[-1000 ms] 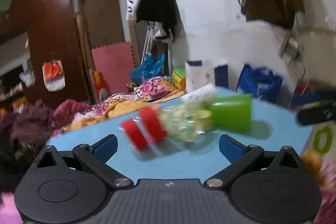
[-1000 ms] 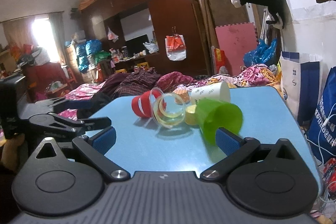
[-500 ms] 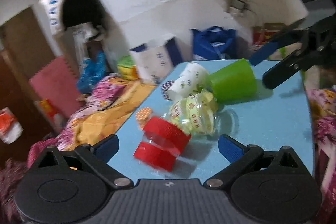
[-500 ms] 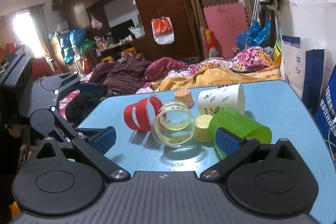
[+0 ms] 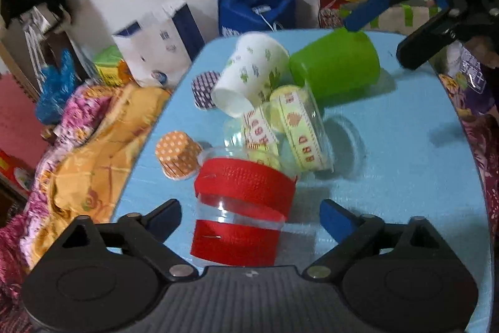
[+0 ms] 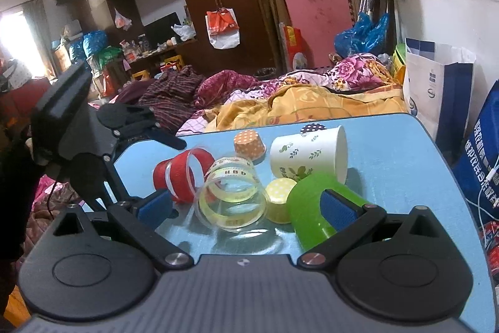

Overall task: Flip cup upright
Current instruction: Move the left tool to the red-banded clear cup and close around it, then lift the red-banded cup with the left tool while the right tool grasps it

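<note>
Cluttered bedroom; blue table (image 6: 405,152) holds a heap of cups lying on their sides. I have the left gripper (image 5: 251,216) low over the clear cup with red bands (image 5: 241,209), jaws wide apart, one pad on either side of it, not touching. My right gripper (image 6: 246,205) faces the clear cup with yellow bands (image 6: 230,195), jaws also apart, its right pad in front of the green cup (image 6: 312,208). White paper cup (image 6: 307,153) lies behind, touching the green one.
</note>
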Tool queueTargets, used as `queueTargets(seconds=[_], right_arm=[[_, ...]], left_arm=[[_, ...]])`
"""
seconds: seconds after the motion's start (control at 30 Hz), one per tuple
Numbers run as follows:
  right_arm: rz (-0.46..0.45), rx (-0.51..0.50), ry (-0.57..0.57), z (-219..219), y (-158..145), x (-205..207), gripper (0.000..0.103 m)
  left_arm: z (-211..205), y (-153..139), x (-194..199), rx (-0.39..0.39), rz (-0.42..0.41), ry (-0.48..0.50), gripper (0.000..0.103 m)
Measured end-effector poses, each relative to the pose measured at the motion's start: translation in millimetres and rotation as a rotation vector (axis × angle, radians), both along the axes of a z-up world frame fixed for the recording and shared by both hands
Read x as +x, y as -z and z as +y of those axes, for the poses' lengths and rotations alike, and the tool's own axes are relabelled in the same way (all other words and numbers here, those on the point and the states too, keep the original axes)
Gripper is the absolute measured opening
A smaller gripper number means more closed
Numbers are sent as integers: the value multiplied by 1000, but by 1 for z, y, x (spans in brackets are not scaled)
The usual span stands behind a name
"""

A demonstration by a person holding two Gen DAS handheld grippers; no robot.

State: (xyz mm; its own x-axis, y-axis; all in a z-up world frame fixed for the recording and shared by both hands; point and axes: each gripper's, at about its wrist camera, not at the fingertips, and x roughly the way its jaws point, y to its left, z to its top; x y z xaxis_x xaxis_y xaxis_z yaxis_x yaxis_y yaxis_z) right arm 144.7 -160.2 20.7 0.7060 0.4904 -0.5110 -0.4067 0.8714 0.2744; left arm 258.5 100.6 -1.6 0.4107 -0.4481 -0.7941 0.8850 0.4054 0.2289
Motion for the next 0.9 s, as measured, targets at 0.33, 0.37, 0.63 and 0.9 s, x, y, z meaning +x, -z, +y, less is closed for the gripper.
queueTargets(seconds=[0.33, 0.37, 0.63, 0.9], right_arm=[[15, 38, -24, -13, 7, 7, 102], [12, 42, -28, -14, 7, 6, 102], [-12, 83, -104, -26, 13, -3, 102], [-23, 105, -175, -38, 28, -17, 102]], left_arm=[[5, 3, 2, -56, 109, -71, 66], [5, 3, 0, -62, 106, -93, 66], [6, 2, -33, -117, 137, -438, 64], [5, 1, -95, -252, 189, -752, 64]])
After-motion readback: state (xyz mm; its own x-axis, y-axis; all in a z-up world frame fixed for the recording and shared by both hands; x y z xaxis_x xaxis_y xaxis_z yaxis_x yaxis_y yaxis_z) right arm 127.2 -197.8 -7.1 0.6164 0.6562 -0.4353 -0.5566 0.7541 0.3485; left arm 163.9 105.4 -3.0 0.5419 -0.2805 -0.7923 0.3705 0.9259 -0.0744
